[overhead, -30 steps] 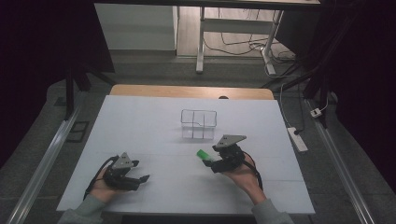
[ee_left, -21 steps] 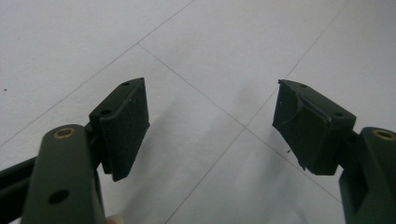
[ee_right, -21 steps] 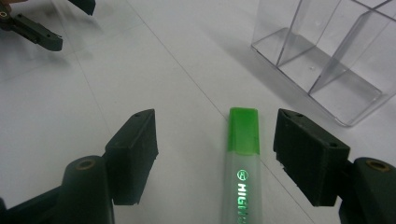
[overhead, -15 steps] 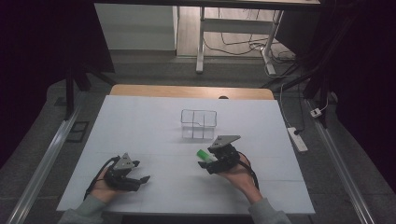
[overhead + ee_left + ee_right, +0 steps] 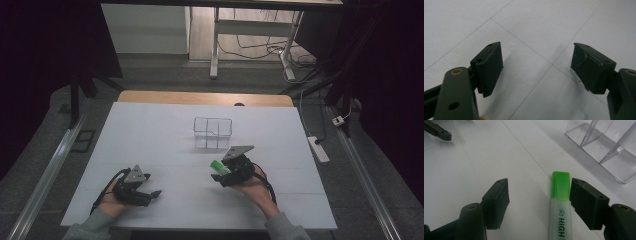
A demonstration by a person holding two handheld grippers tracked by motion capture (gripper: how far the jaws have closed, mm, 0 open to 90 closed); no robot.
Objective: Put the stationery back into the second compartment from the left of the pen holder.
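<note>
A green highlighter (image 5: 218, 166) with a green cap lies flat on the white table (image 5: 150, 130), just in front of a clear divided organizer (image 5: 213, 132). My right gripper (image 5: 220, 173) is open around the highlighter. In the right gripper view the highlighter (image 5: 560, 202) lies between the jaws of that gripper (image 5: 539, 192), close against the right one and well apart from the left one. Those jaws have just been closing a little. My left gripper (image 5: 152, 196) rests low at the near left, and in its own view the left gripper (image 5: 536, 57) stands open over bare table.
The clear organizer (image 5: 609, 152) stands just beyond the highlighter's cap, at the upper right of the right gripper view. A power strip (image 5: 319, 149) lies off the table's right edge. Dark floor and desk legs lie beyond the far edge.
The right gripper has edged slightly toward the near left, over the highlighter. The left gripper and the organizer have stayed put.
</note>
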